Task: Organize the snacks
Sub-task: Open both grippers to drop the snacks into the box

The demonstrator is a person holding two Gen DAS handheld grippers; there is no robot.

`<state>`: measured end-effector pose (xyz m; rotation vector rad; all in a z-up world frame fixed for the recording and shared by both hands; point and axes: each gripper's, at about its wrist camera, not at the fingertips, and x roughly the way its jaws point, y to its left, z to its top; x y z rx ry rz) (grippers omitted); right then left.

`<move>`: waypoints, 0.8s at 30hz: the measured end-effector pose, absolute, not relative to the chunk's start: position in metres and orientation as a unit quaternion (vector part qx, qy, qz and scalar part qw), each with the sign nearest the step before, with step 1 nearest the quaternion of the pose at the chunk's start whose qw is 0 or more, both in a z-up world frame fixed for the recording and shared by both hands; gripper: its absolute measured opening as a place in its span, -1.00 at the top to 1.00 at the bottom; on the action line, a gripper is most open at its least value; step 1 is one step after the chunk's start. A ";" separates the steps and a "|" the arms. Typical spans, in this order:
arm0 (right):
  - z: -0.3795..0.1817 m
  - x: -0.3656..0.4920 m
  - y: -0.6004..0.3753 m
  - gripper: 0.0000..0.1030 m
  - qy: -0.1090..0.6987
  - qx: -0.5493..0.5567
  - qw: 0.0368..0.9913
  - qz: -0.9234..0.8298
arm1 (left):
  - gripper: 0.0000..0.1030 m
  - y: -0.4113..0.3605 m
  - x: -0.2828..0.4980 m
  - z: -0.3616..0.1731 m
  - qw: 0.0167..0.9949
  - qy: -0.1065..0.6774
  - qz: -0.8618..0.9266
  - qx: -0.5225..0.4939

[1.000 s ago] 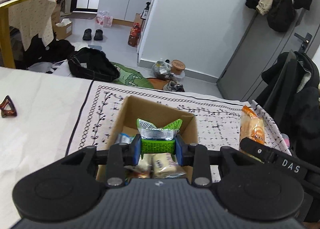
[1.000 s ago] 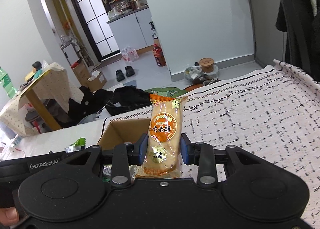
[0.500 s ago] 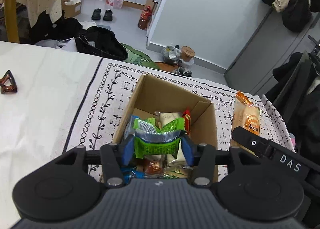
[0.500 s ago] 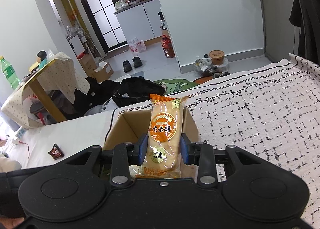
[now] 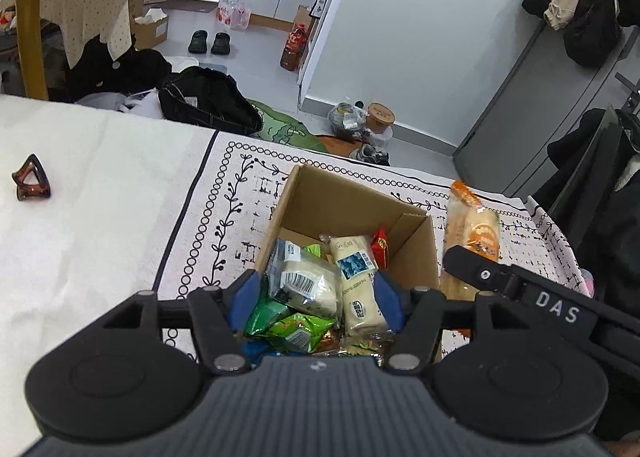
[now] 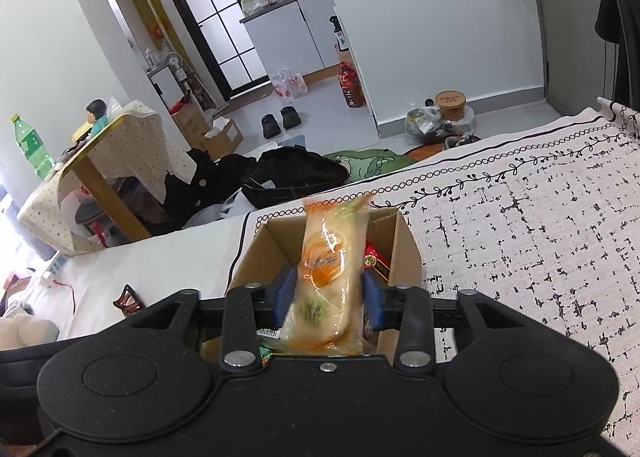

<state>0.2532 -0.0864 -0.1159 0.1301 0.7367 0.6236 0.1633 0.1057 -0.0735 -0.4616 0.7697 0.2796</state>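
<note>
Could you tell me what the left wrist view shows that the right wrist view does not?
Only the left wrist view looks down into the box's pile: a white cake pack and green packets, seen between the open left hand-held gripper. Only the right wrist view shows a green bottle. Both share the cardboard box, the orange rice-cracker pack between the right hand-held gripper's just-opening jaws, and the brown hair clip.
</note>
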 end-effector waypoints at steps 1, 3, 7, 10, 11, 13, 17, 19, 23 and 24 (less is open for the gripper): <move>-0.116 0.253 -0.088 0.05 0.354 0.064 0.883 0.302 | -0.23 0.106 0.163 -0.073 0.892 0.370 0.135 -0.221; -0.116 0.252 -0.092 -0.02 0.352 0.062 0.884 0.300 | -0.28 0.107 0.162 -0.073 0.893 0.370 0.137 -0.217; -0.116 0.249 -0.103 -0.07 0.356 0.059 0.886 0.292 | -0.31 0.105 0.161 -0.074 0.893 0.371 0.137 -0.215; -0.115 0.248 -0.117 -0.12 0.359 0.061 0.887 0.284 | -0.35 0.102 0.162 -0.074 0.893 0.373 0.135 -0.212; -0.115 0.248 -0.123 -0.13 0.360 0.062 0.887 0.281 | -0.40 0.100 0.162 -0.074 0.893 0.374 0.134 -0.212; -0.114 0.247 -0.132 -0.17 0.362 0.063 0.888 0.276 | -0.45 0.097 0.163 -0.072 0.894 0.374 0.131 -0.210; -0.108 0.246 -0.152 -0.24 0.360 0.063 0.893 0.264 | -0.53 0.086 0.163 -0.067 0.896 0.377 0.124 -0.199; -0.104 0.246 -0.160 -0.28 0.359 0.062 0.894 0.261 | -0.54 0.081 0.163 -0.065 0.897 0.379 0.119 -0.194; -0.094 0.242 -0.175 -0.40 0.349 0.056 0.899 0.258 | -0.56 0.072 0.161 -0.057 0.897 0.387 0.113 -0.181; -0.092 0.242 -0.179 -0.41 0.349 0.056 0.899 0.257 | -0.60 0.070 0.159 -0.054 0.897 0.389 0.110 -0.178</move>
